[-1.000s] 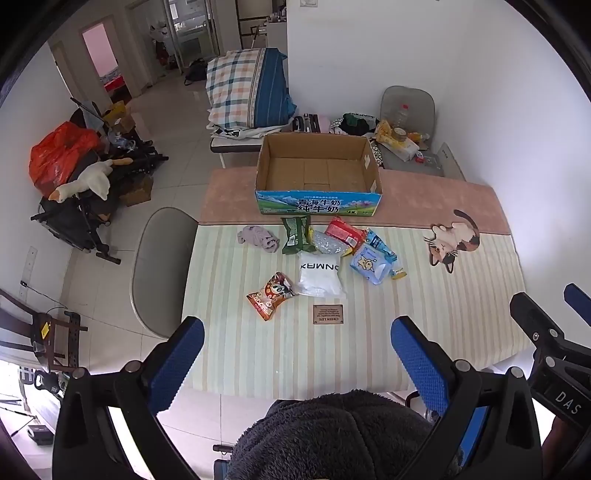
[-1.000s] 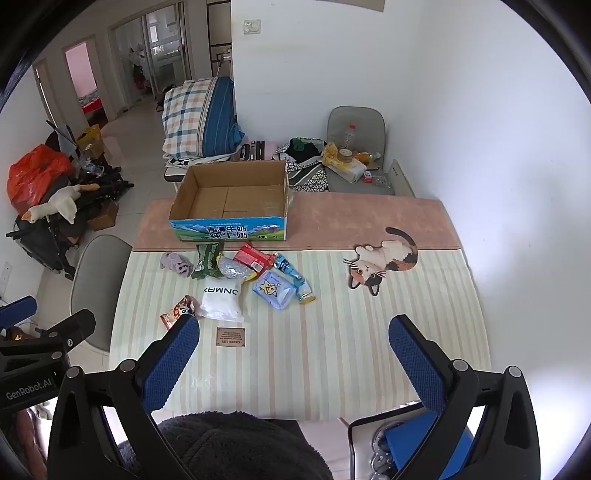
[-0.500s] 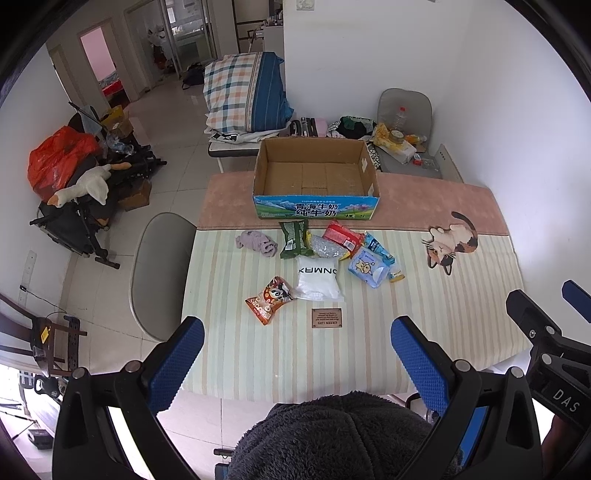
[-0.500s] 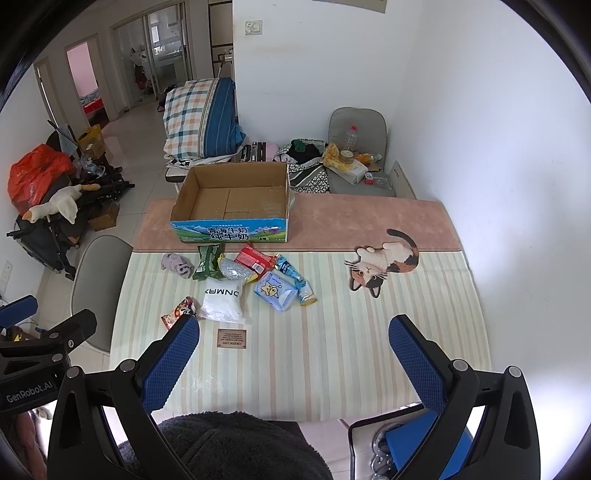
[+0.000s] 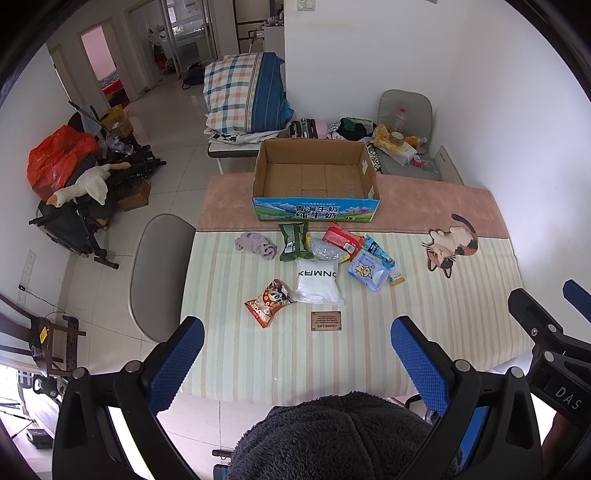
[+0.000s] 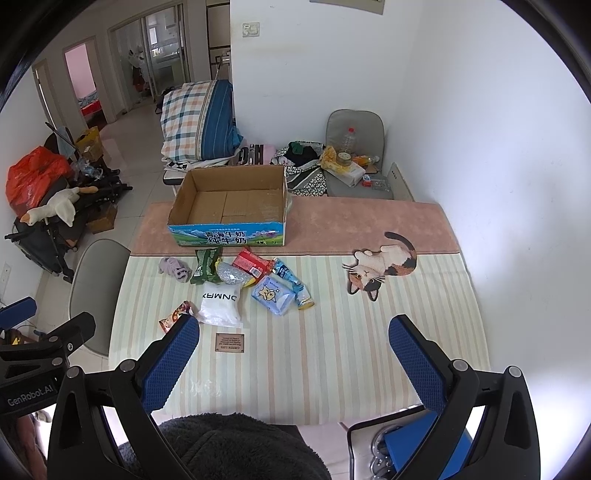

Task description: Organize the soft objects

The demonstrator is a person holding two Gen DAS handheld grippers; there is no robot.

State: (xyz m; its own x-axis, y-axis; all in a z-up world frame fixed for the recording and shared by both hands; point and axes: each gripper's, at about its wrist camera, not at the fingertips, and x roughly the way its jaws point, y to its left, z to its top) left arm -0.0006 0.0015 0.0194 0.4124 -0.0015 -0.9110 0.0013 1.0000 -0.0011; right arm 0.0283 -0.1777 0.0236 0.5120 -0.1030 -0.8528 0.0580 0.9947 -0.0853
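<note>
Both tools, left (image 5: 297,354) and right (image 6: 293,354), hover released above the tabletop (image 5: 369,350); soft packets (image 5: 317,280) lie ahead before an open box (image 5: 316,182).

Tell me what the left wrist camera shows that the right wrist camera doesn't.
Only the left wrist view shows the orange snack packet whole; in the right wrist view the right gripper's finger covers part of it. Only the right wrist view shows the wall switch above the plaid pillow. Both share the empty cardboard box, the white pouch, the green packet, the cat-shaped mat and the open left gripper and right gripper, neither holding anything.
</note>
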